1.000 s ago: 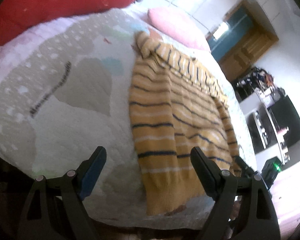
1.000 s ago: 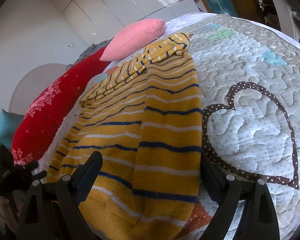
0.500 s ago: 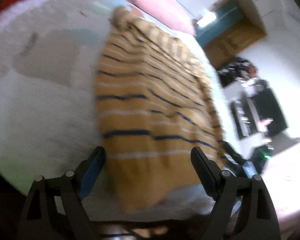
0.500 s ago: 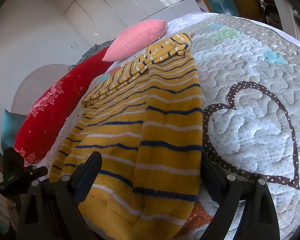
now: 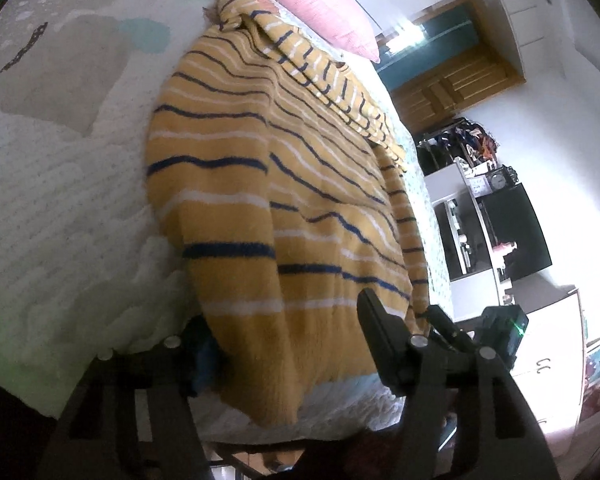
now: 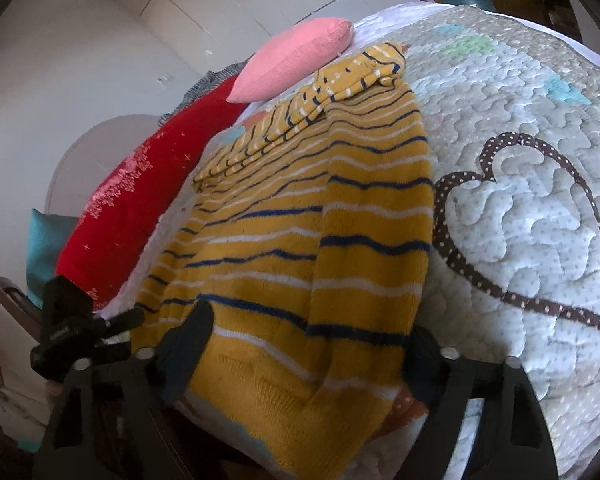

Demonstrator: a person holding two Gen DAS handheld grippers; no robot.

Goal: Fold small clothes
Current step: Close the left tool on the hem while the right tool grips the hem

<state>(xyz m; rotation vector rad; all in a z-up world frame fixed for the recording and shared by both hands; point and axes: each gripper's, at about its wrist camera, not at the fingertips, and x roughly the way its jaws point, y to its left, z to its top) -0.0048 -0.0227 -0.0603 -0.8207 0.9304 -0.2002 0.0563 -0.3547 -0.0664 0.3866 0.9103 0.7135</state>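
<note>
My left gripper wide open, straddling hem of mustard knit sweater with navy and white stripes; my right gripper likewise. Sweater flat on quilted bed cover.

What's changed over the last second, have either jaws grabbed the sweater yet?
Both grippers closed in on the near hem of the yellow striped sweater. The left gripper swung right and now straddles the hem; the right gripper does likewise. Jaws open, nothing gripped. Sweater, pink pillow and quilt lie unchanged.
</note>
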